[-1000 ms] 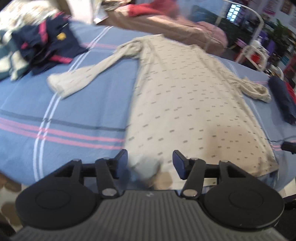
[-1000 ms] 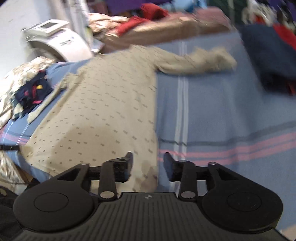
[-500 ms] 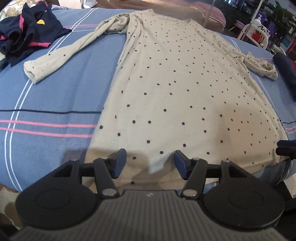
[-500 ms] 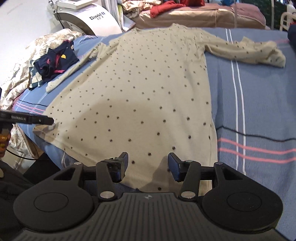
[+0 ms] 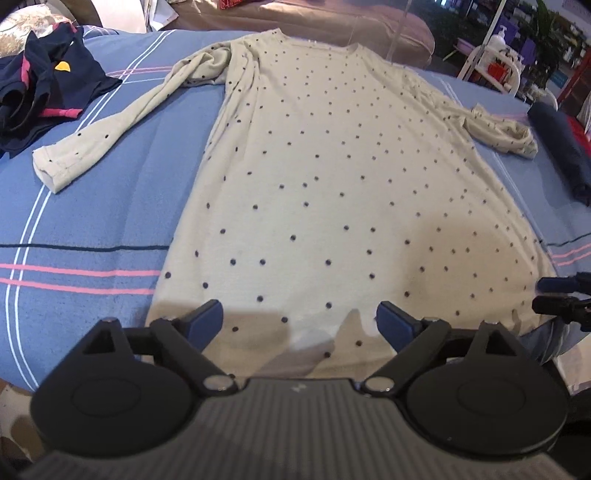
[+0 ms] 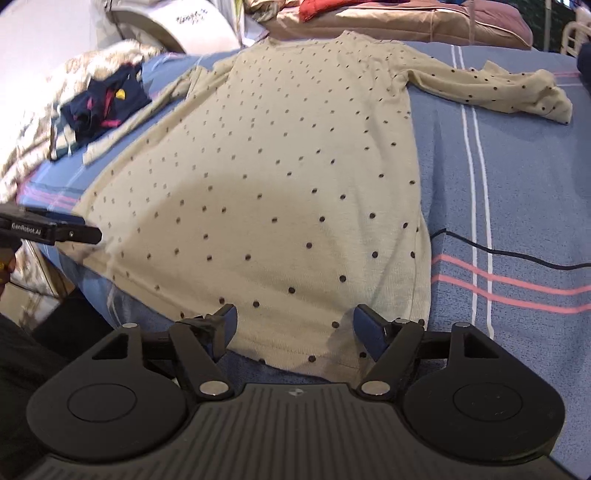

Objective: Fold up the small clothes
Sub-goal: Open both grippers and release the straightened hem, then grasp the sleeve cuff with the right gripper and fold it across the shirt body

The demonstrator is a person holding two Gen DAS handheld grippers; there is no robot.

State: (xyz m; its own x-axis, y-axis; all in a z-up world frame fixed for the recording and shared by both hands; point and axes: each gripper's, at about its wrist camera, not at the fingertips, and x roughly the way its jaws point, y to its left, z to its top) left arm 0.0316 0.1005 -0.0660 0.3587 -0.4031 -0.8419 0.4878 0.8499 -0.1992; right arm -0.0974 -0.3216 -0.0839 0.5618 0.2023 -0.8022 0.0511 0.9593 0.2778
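Note:
A cream long-sleeved top with dark dots (image 5: 332, 184) lies flat on a blue striped bedsheet (image 5: 92, 229), neck away from me, both sleeves spread out. It also shows in the right wrist view (image 6: 280, 184). My left gripper (image 5: 299, 321) is open and empty over the hem's left part. My right gripper (image 6: 295, 325) is open and empty over the hem's right part. Each gripper shows at the edge of the other's view: the right one (image 5: 561, 299) and the left one (image 6: 51, 229).
A crumpled navy garment with pink trim (image 5: 40, 88) lies at the far left of the bed. A rolled dark blue item (image 5: 557, 147) lies at the right. A brown cushion (image 6: 406, 22) and a white machine (image 6: 173, 26) stand behind. A black cable (image 6: 517, 256) crosses the sheet.
Both grippers have opened wider and shifted a little back along the hem. The top has stayed flat on the sheet.

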